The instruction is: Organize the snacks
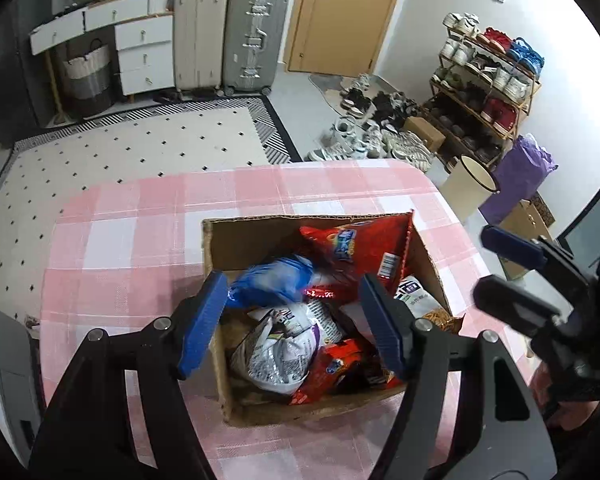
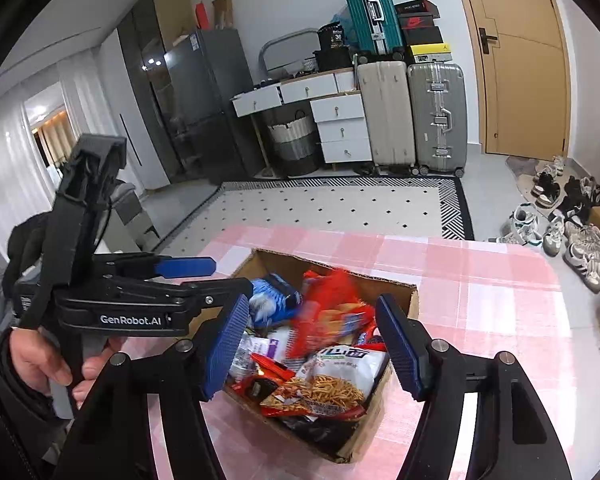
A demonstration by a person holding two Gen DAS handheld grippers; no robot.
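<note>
An open brown corrugated cardboard box (image 1: 220,248) stands on the bench (image 1: 132,220), which is covered by a pink-and-white checked cloth, and sits nearer the bench's right edge than its left. In the left wrist view the box's long axis runs from the near edge toward the far edge, slightly skewed. Inside, crinkled foil and plastic packets lie heaped: a large red snack bag (image 1: 364,248) leans upright against the far right corner, a blurred blue-and-white packet (image 1: 272,280) lies at the far left, a silver-white crumpled bag (image 1: 280,352) fills the middle, and a white noodle-snack packet (image 2: 340,376) lies flat against the right wall. The left gripper (image 1: 296,324) hangs over the box, its ribbed blue jaws spread, nothing pinched. The right gripper (image 2: 312,344) hangs likewise, jaws spread and empty; a bare hand (image 2: 40,356) grips the left tool's handle. Beyond the far edge lie a dotted rug (image 1: 140,148), upright hard-shell suitcases (image 1: 256,40) and scattered shoes (image 1: 364,136).
</note>
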